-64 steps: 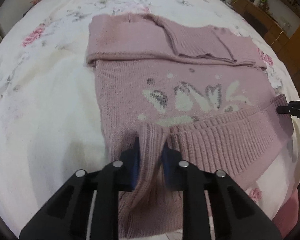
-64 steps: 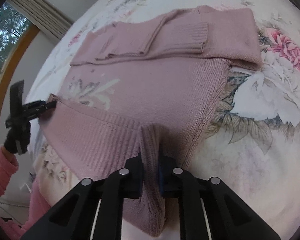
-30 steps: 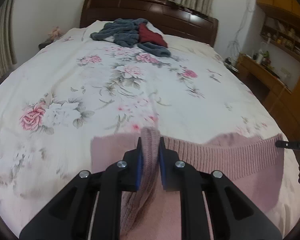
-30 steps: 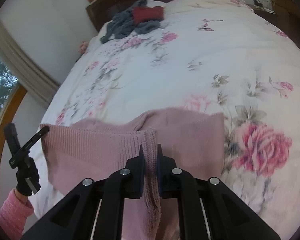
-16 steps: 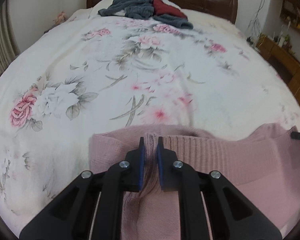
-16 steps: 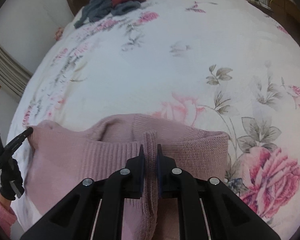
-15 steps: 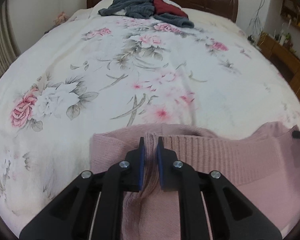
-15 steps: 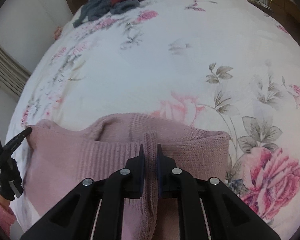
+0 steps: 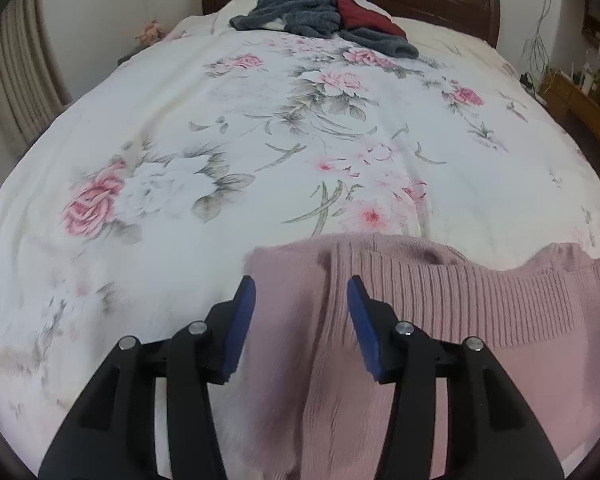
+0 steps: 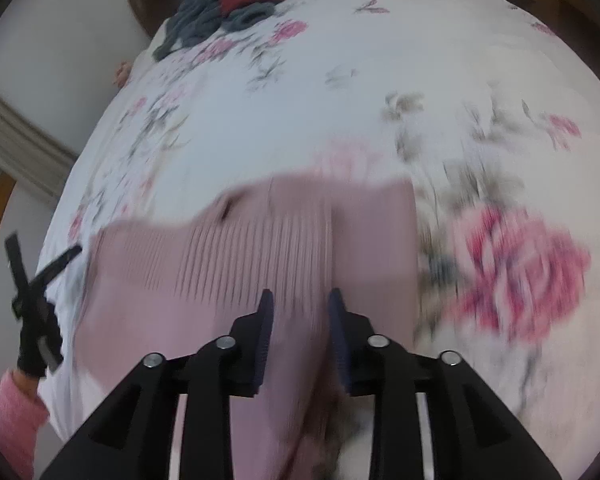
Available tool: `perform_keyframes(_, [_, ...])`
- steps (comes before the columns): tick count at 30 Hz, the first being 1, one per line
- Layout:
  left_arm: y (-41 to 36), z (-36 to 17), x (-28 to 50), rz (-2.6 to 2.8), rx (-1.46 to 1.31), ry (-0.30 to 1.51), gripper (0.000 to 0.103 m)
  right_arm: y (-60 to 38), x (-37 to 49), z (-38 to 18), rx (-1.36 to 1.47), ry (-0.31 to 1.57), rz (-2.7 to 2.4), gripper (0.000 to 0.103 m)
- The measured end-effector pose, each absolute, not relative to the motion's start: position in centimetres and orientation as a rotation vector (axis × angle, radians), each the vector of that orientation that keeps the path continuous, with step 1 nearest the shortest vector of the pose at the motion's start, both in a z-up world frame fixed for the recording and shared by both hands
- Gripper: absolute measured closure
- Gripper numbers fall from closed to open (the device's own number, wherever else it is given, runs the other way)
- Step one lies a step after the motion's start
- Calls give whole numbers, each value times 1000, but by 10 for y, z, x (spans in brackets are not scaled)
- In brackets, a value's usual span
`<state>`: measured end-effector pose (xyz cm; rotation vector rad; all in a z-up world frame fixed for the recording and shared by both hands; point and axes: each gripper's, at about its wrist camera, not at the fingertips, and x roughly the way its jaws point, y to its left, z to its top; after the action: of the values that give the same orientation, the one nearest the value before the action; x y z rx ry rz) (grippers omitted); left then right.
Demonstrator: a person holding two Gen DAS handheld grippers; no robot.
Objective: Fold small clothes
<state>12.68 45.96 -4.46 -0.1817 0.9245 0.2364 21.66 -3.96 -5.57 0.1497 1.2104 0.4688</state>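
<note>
Both my grippers stand released: the left gripper (image 9: pixel 301 294) and the right gripper (image 10: pixel 300 300) each have their fingers spread apart above the pink sweater (image 9: pixel 440 320), gripping nothing. It lies doubled over at the bottom of both frames on the flowered bed (image 9: pixel 220 128), ribbed hem uppermost, so I judge this fold laid.

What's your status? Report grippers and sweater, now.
Left gripper open, right gripper open. Pink sweater folded over, lying on the floral bedspread. Nothing in the way; clothes pile far off by the headboard.
</note>
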Motion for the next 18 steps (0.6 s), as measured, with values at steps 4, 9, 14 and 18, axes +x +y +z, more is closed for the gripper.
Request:
perform_keyframes(4, [443,-38,101,199,-172,923,51,-48,169,-59,154,1262,522,65])
perform_keyframes(9, [403,-44,73,100,-158,966,47,-50,129,-68,185,1301,569,64])
perform_keyframes(14, [372,-63,56,15,-160,1050,45,-45,116,-75,176,1329,590,78])
perform_keyframes(18, [364,-83,47,5,-156,1098,45,-44,111,-80,164,1343,588,94])
